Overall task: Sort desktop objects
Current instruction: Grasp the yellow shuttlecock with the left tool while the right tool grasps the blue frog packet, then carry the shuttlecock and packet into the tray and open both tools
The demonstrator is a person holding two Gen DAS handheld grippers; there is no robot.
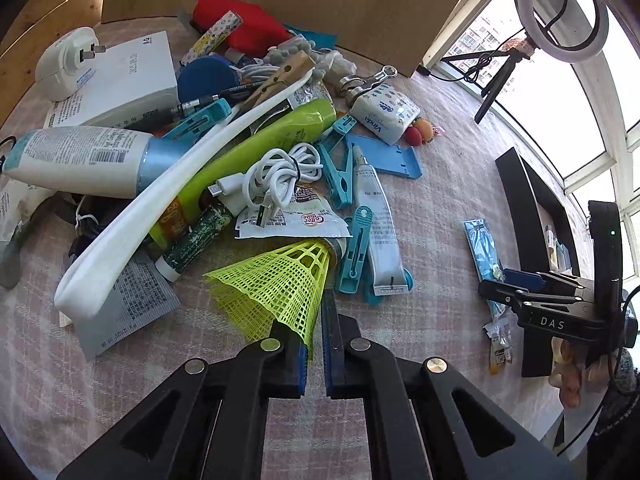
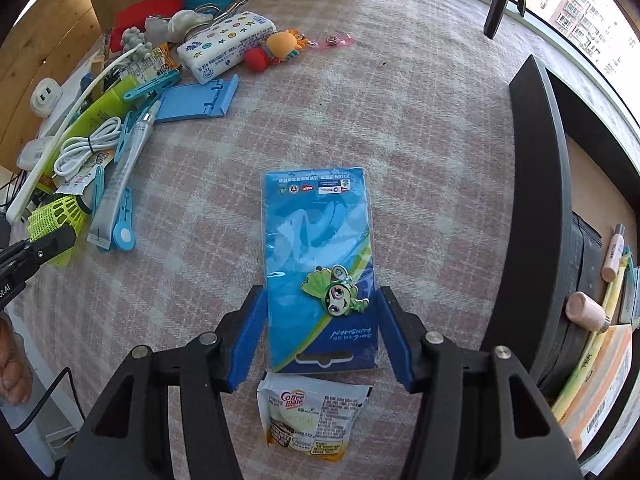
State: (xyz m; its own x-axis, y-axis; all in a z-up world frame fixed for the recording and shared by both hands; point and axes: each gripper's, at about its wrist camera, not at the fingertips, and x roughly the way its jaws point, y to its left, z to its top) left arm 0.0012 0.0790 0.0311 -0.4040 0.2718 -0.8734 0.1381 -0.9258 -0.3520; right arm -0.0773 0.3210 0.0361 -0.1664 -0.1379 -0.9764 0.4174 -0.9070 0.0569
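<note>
Left gripper (image 1: 316, 344): your jaws pinch the shuttlecock (image 1: 276, 284) skirt.
Right gripper (image 2: 320, 336): your jaws are wide open around the blue card (image 2: 320, 248).

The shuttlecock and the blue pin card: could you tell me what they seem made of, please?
Shuttlecock: likely matte plastic, shown by its yellow-green moulded mesh skirt. Pin card: probably printed card inside a clear glossy sleeve, which shows glare.
</note>
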